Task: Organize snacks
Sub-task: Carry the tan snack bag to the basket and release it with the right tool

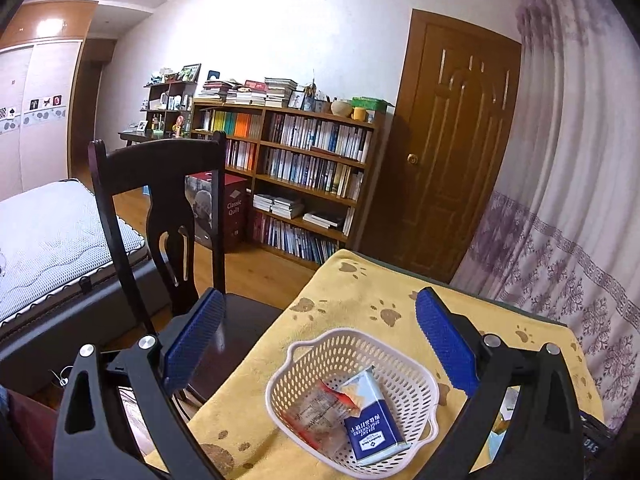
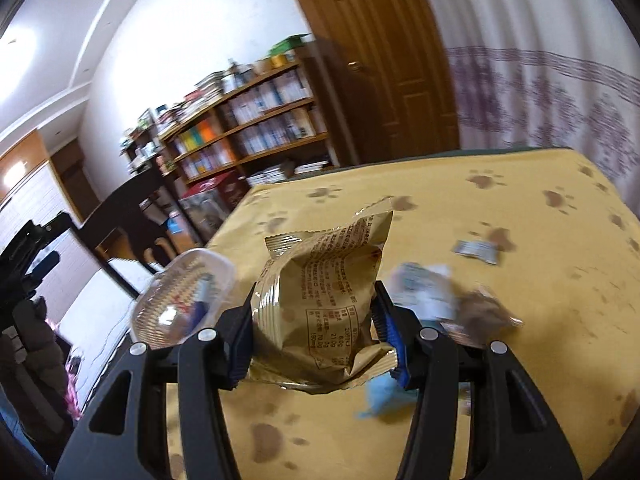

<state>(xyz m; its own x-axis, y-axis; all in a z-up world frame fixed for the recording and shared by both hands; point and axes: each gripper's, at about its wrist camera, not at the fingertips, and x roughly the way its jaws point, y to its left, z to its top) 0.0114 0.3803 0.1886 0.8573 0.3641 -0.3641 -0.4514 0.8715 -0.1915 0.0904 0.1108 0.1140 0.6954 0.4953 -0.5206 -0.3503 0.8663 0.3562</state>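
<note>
Mid-transfer: right gripper (image 2: pixel 314 316) is clamped on the gold snack bag (image 2: pixel 320 300) at frame centre, lifted off the yellow cloth (image 2: pixel 480 360), left gripper (image 1: pixel 320 344) is wide open and empty over the basket (image 1: pixel 416 364) at lower centre, so next likely carry and drop there.
</note>
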